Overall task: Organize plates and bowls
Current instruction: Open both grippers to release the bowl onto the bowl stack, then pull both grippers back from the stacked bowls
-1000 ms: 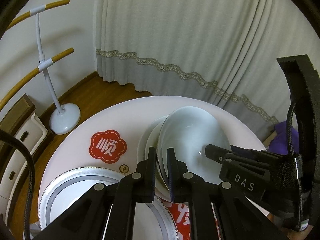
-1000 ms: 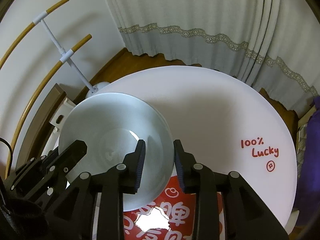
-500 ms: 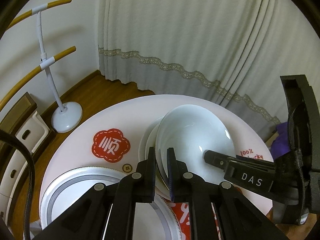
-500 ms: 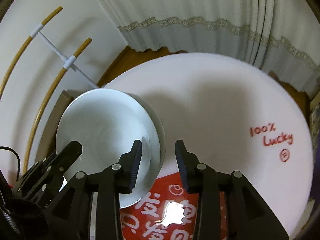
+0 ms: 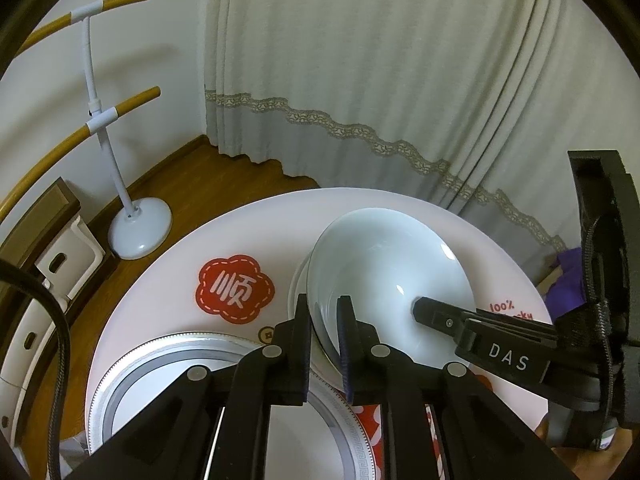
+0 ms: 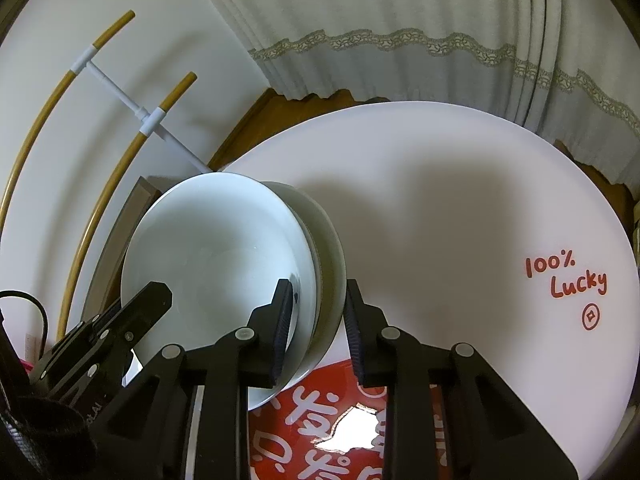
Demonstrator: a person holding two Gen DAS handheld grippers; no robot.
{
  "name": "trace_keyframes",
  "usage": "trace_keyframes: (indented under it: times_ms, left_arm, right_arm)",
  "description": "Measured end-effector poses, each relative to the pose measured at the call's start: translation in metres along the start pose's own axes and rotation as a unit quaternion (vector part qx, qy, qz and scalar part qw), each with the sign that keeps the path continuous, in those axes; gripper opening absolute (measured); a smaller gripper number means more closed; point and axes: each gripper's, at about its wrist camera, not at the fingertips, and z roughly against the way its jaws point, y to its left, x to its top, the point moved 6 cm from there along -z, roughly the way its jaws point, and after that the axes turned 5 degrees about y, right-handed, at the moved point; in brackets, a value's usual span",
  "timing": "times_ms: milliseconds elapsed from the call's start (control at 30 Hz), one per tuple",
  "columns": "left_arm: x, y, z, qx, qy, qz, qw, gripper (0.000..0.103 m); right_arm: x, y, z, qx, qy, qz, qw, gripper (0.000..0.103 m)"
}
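Table (image 6: 460, 220) bare from 12 to 3 o'clock; stacked bowls (image 6: 224, 248) block 9, patterned plate (image 5: 168, 392) 7.

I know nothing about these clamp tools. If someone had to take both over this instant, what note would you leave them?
Left gripper: shut on the near rim of the pale bowl.
Right gripper: jaws closing, one finger inside the bowl, the other outside the stack under it; not yet pressing.
Where things are: the bowl sits tilted on the stack of white dishes, on the round table. A grey-ringed plate lies apart, nearer the person.
Done: the bowl is over the stack.
Left: probably seat it flat and let go; the ringed plate is not yet sorted.
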Motion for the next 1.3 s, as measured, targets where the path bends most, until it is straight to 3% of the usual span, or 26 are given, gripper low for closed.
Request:
trace_keyframes:
  times_ms: [200, 367, 633, 733, 833, 900, 1133, 1300]
  left_arm:
    - [0.000, 0.000, 0.009, 0.001, -0.007, 0.003, 1.0000, 0.014]
    - [0.000, 0.000, 0.021, 0.009, -0.019, 0.001, 0.9998, 0.037]
    - [-0.005, 0.004, 0.026, 0.013, -0.018, 0.004, 0.9997, 0.039]
    - [-0.006, 0.006, 0.027, 0.016, -0.017, 0.007, 0.9997, 0.048]
    - [-0.004, 0.007, 0.028, 0.018, -0.017, 0.009, 0.9997, 0.049]
    - [-0.004, 0.008, 0.029, 0.019, -0.016, 0.011, 0.9996, 0.052]
    - [-0.005, 0.006, 0.039, 0.016, -0.026, 0.012, 0.9995, 0.079]
    - [-0.008, 0.008, 0.053, 0.014, -0.033, 0.017, 0.9992, 0.089]
  right_arm:
    - [-0.001, 0.000, 0.000, 0.000, 0.000, -0.002, 1.000, 0.027]
    - [0.000, 0.001, 0.001, 0.001, 0.000, -0.002, 1.000, 0.029]
    - [0.000, 0.000, 0.007, 0.001, -0.005, -0.002, 1.000, 0.032]
    - [-0.001, 0.001, 0.007, 0.003, -0.005, -0.005, 1.000, 0.033]
    - [-0.002, 0.002, 0.010, 0.004, -0.007, -0.003, 1.000, 0.035]
    - [-0.003, 0.003, 0.013, 0.006, -0.009, -0.001, 1.000, 0.038]
    - [-0.003, 0.008, 0.032, 0.019, -0.028, 0.008, 0.999, 0.050]
    - [-0.005, 0.015, 0.049, 0.026, -0.042, 0.018, 0.999, 0.061]
